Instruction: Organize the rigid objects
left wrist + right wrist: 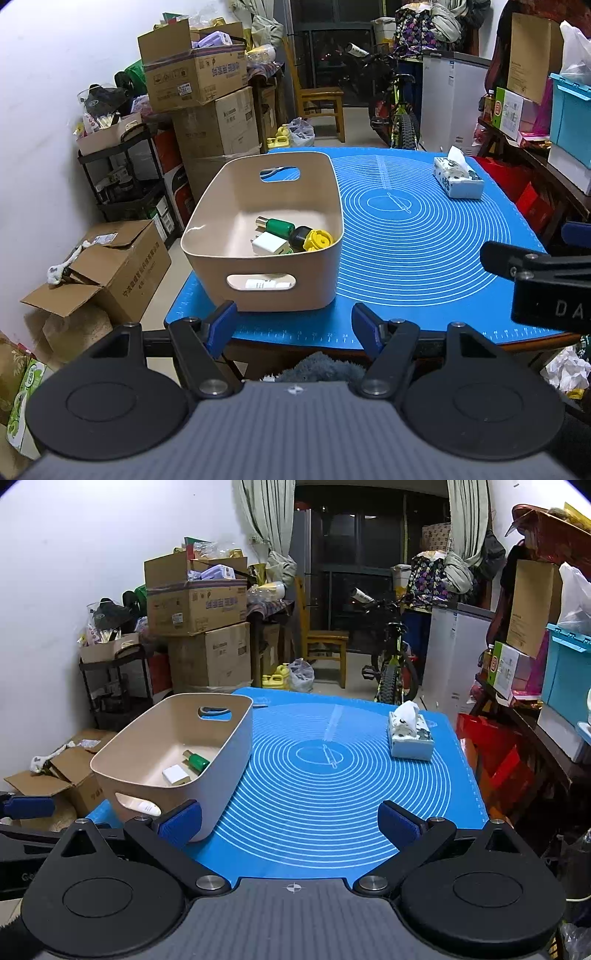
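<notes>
On ringed silicone mat [424, 236], smooth rounded bin [258, 206]

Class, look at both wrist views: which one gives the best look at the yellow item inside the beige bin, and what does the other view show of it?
The left wrist view: the yellow item lies in plain sight inside the beige bin. In the right wrist view the bin's near wall hides it.
</notes>
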